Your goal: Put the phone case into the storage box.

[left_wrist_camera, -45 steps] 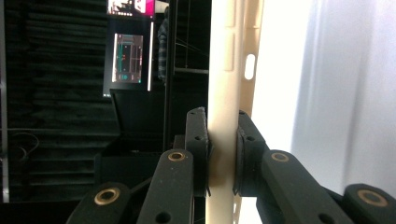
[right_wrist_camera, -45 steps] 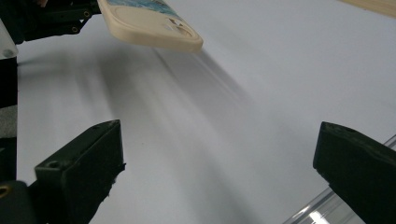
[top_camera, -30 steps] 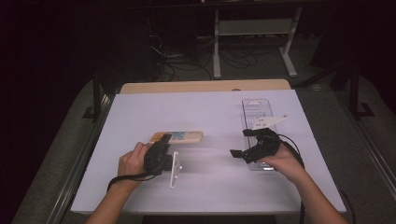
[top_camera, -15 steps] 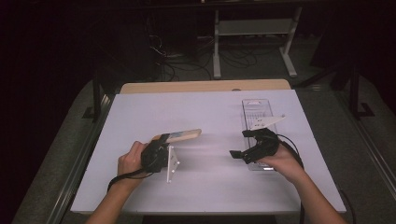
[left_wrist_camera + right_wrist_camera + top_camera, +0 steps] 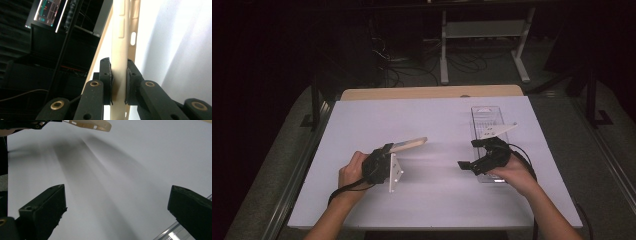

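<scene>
Item: flat cream plastic phone case [image 5: 408, 145], left of frame centre, clamped by one end in my left gripper [image 5: 384, 159], long axis running right toward my right gripper [image 5: 473, 154]. That one hangs wide, empty, beside the clear plastic tray [image 5: 487, 120].

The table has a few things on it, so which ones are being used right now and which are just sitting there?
In use:
- cream phone case, pinched in the left gripper and lifted off the table
- right gripper, open and holding nothing

Just sitting there:
- clear plastic tray beside the right hand
- cables on the floor behind the table
</scene>
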A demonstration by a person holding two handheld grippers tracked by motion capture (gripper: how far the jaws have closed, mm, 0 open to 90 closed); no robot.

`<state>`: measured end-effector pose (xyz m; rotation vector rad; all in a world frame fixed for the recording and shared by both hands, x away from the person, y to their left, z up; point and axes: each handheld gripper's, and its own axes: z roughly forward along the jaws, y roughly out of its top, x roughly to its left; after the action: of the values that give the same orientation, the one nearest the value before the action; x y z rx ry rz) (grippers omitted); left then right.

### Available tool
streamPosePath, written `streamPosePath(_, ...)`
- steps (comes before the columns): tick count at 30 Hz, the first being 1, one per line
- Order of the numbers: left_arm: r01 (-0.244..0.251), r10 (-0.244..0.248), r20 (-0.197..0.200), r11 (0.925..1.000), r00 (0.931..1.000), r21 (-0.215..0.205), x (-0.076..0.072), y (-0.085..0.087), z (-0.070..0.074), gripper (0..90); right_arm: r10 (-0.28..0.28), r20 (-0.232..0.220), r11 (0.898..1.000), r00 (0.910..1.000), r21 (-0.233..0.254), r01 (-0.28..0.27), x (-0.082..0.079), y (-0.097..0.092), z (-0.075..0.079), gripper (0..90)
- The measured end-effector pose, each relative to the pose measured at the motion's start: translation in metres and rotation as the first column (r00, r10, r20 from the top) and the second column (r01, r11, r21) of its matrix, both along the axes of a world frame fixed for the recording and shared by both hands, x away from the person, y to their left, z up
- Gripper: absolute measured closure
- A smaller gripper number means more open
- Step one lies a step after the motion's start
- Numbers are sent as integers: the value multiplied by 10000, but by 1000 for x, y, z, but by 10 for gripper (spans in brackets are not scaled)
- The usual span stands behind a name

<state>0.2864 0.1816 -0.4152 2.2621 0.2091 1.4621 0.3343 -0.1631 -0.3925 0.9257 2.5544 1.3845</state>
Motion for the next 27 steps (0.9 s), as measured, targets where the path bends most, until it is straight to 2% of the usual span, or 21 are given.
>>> streamPosePath(4, -107, 102, -211, 9997, 9997, -210, 1, 2, 3, 791, 12, 5, 10000, 10000, -5, -12, 0, 0, 0, 13)
streamPosePath(5, -97, 84, -317, 9991, 9995, -420, 1, 3, 4, 791, 11, -1, 10000, 10000, -1, -11, 0, 0, 0, 13)
streamPosePath(7, -145, 123, -478, 9989, 9988, -455, 2, 4, 6, 791, 25, -10, 10000, 10000, -9, -25, 0, 0, 0, 13)
streamPosePath(11, -246, 166, -818, 9949, 9965, -979, 4, 8, 9, 791, 32, 0, 10000, 10000, -32, -32, 1, 0, 0, 13)
streamPosePath(15, -417, 200, -1251, 9838, 9919, -1741, 7, 12, 12, 790, 16, 4, 10000, 10000, -39, -16, 1, 0, 0, 13)
streamPosePath(19, -607, 254, -1608, 9738, 9867, -2190, 10, 15, 15, 791, 8, -2, 10000, 10000, -49, -8, 1, 0, 0, 13)
streamPosePath(22, -819, 326, -1920, 9636, 9808, -2545, 12, 18, 16, 790, 12, 10, 10000, 10000, -50, -12, 1, 0, 0, 13)
streamPosePath(24, -989, 352, -2163, 9516, 9757, -2911, 14, 20, 17, 790, 16, 9, 10000, 10000, -52, -16, 1, 0, -1, 13)
streamPosePath(27, -1191, 377, -2463, 9383, 9685, -3247, 16, 23, 18, 790, 14, 9, 10000, 10000, -59, -14, 1, 0, -1, 13)
